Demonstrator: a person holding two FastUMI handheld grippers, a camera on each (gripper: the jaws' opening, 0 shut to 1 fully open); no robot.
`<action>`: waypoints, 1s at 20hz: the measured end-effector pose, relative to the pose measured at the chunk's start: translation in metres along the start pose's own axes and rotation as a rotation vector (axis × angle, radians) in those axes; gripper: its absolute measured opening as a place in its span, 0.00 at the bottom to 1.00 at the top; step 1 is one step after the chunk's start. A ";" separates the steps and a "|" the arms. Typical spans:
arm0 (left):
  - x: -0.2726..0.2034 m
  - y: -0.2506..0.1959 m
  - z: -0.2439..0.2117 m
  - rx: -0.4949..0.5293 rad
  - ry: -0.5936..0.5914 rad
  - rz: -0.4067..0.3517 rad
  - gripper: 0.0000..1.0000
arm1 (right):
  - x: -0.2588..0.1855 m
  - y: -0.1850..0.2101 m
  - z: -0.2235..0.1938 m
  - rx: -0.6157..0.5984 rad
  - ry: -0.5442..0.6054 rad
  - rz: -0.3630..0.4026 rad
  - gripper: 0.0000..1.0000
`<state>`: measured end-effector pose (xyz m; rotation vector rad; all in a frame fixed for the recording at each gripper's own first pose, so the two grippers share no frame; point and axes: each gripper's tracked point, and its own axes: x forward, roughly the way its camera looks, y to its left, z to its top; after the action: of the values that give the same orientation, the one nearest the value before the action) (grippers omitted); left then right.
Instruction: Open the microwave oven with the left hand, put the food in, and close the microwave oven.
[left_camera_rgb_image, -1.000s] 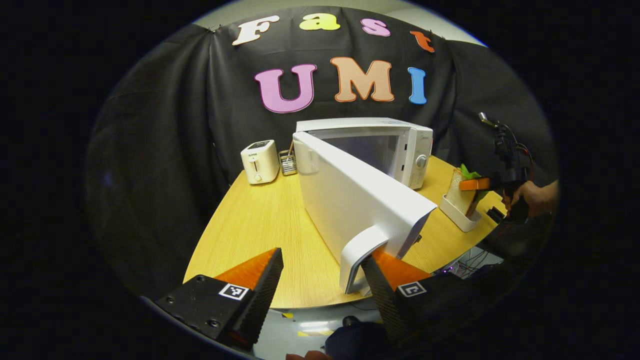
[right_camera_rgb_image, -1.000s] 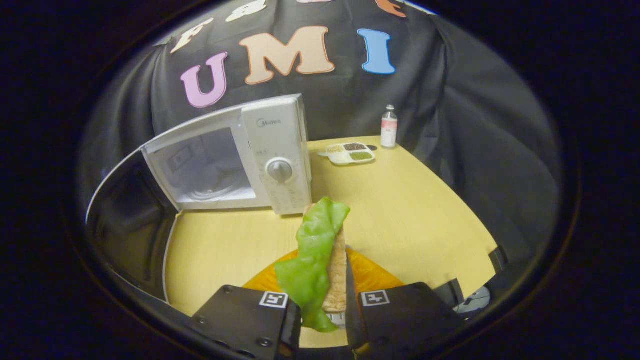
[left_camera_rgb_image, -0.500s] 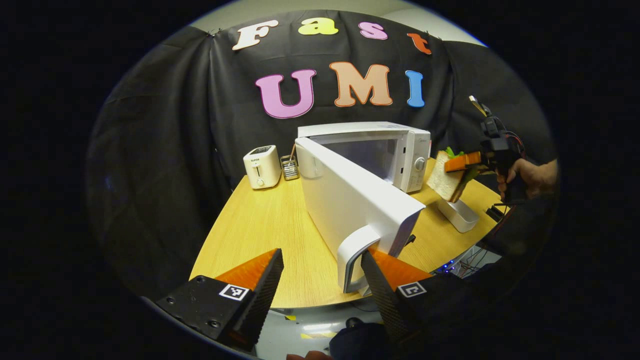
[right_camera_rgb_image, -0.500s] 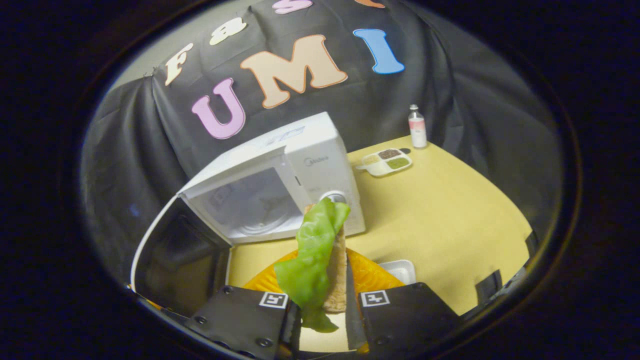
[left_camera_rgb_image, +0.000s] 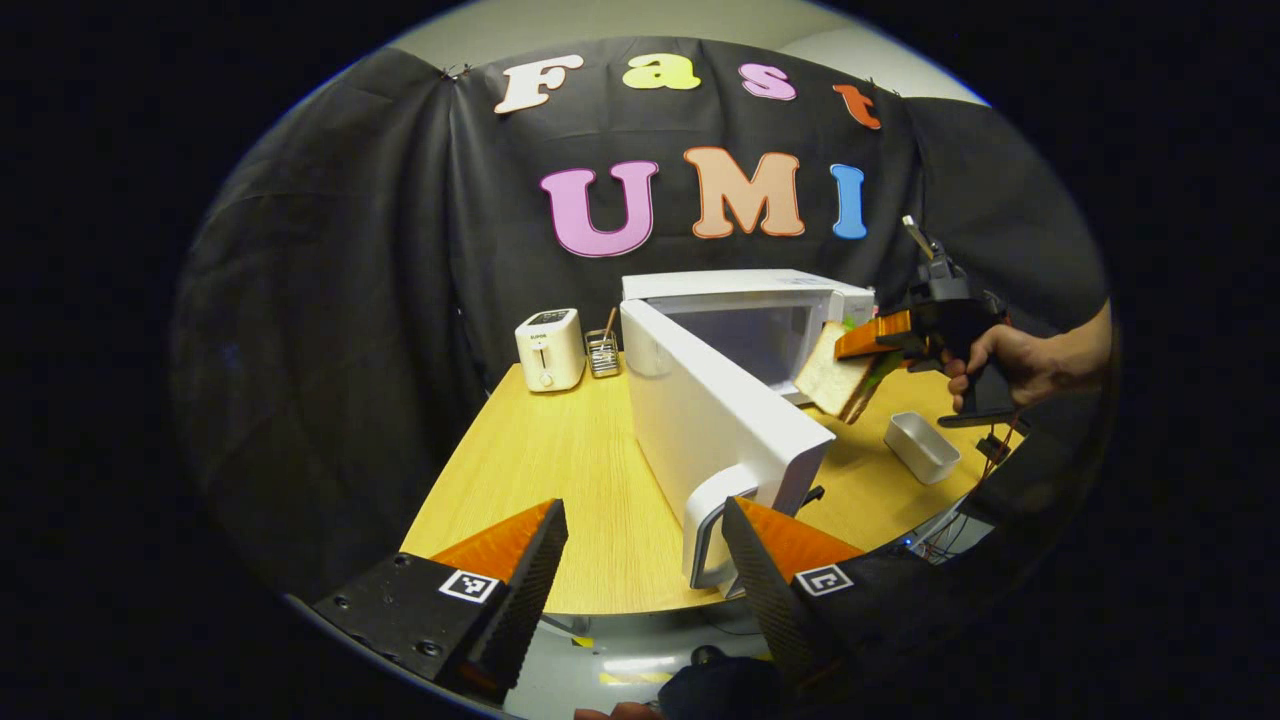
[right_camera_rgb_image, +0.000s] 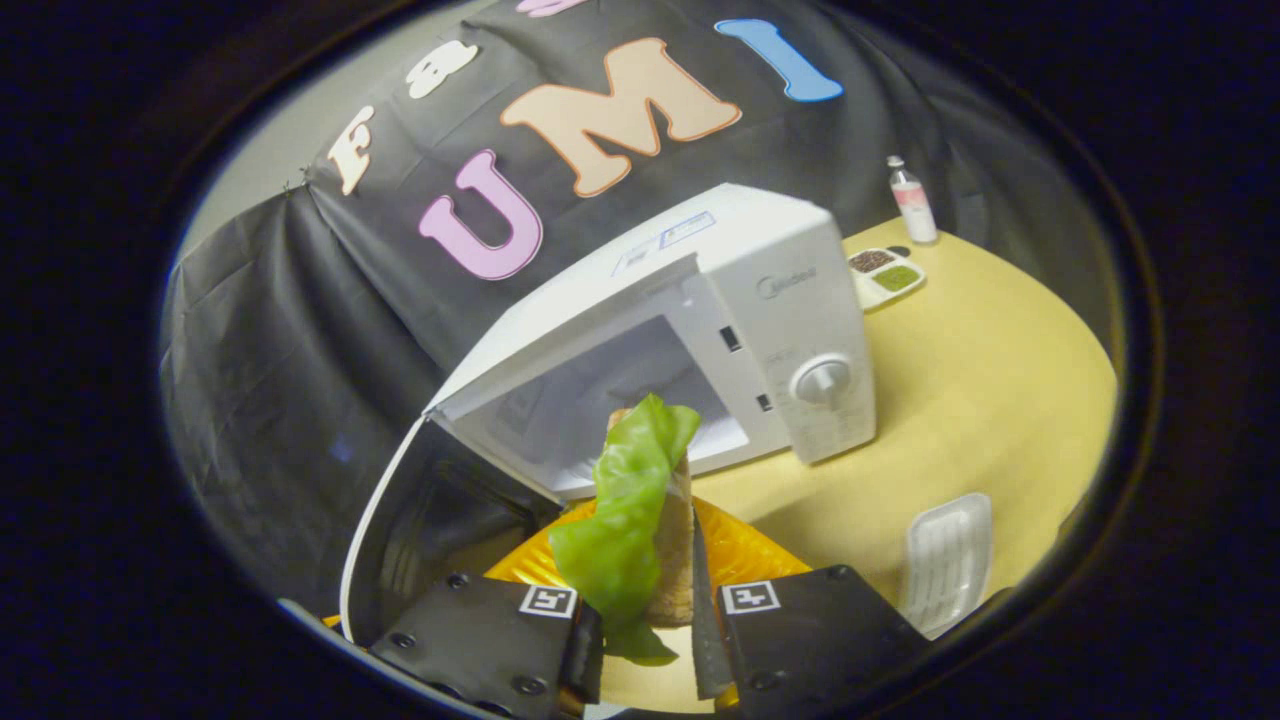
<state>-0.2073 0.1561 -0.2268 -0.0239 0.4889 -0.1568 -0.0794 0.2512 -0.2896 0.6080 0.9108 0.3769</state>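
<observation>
Right gripper (right_camera_rgb_image: 645, 640) clamped on sandwich (right_camera_rgb_image: 640, 520) just outside microwave (right_camera_rgb_image: 700, 330) cavity. Soft, floppy lettuce: grip the bread lightly. Left gripper (left_camera_rgb_image: 640, 570) wide open, empty, by door handle (left_camera_rgb_image: 715, 525).

The right gripper (left_camera_rgb_image: 850, 345) has lifted the sandwich (left_camera_rgb_image: 835, 380) out of the tray (left_camera_rgb_image: 922, 447) and carried it up to the microwave (left_camera_rgb_image: 760, 320) opening; the tray now lies empty.
</observation>
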 end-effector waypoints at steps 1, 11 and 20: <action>-0.001 0.000 0.003 -0.010 -0.006 -0.001 0.92 | 0.009 0.007 -0.001 0.029 -0.001 0.013 0.31; -0.013 0.035 0.027 -0.041 -0.045 0.047 0.92 | 0.096 0.050 0.005 0.284 -0.079 0.067 0.38; -0.005 0.061 0.077 -0.073 -0.144 0.102 0.92 | 0.146 0.060 0.013 0.539 -0.210 0.054 0.38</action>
<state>-0.1667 0.2160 -0.1605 -0.0816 0.3510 -0.0371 0.0111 0.3731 -0.3358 1.1462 0.7937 0.1061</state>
